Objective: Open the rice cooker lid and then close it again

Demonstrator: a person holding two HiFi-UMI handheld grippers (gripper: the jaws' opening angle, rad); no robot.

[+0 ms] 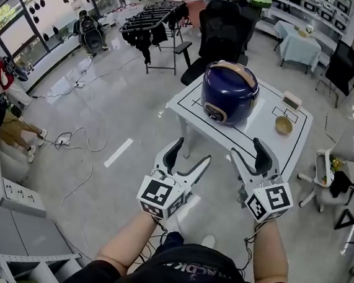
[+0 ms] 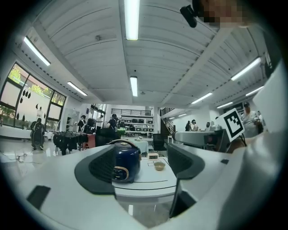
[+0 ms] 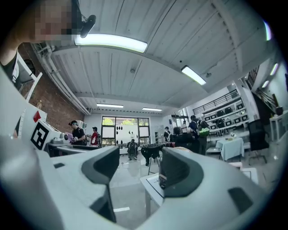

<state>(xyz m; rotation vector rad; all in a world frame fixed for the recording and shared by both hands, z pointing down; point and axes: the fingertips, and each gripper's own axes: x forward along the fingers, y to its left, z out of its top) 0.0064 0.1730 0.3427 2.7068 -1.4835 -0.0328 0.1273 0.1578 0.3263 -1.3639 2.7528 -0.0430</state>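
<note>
Nearest, the left gripper (image 1: 193,150) and the right gripper (image 1: 245,145) are held out level over the floor (image 1: 123,120), well short of the small white table (image 1: 261,136). The dark blue rice cooker (image 1: 229,93) sits on the table's left part with its lid down. A little bowl (image 1: 284,125) stands apart to its right.

The likeliest slip, I judge, is a push on the lid catch that slides the round, smooth cooker across the tabletop or towards its edge, unless the other gripper steadies the body. A wide swing on the right could also clip the bowl. The right gripper view aims past the cooker at the table corner, so that gripper would need re-aiming.

Both grippers are spread wide, holding and touching nothing. The cooker shows far off between the left gripper's fingers (image 2: 96,168).
</note>
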